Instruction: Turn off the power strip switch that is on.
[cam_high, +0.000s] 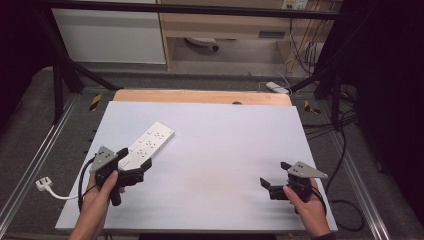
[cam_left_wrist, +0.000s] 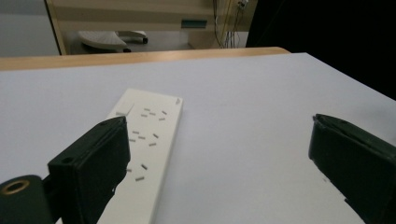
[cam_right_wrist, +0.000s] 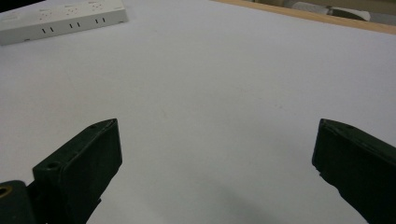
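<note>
A white power strip (cam_high: 151, 140) lies slantwise on the left half of the white table (cam_high: 220, 145). My left gripper (cam_high: 135, 159) is open at the strip's near end, with that end between its jaws. In the left gripper view the power strip (cam_left_wrist: 152, 133) runs away from beside the left jaw, and the left gripper (cam_left_wrist: 219, 123) stands wide open. My right gripper (cam_high: 274, 174) is open over bare table at the near right, holding nothing. In the right gripper view the right gripper (cam_right_wrist: 218, 123) gapes over white surface, and the power strip (cam_right_wrist: 60, 16) lies far off at the top left.
A white plug (cam_high: 44, 184) with its cable lies off the table's left edge. A wooden strip (cam_high: 200, 96) borders the far side. Black frame bars, rails and loose cables (cam_high: 345, 150) surround the table. A cabinet stands behind.
</note>
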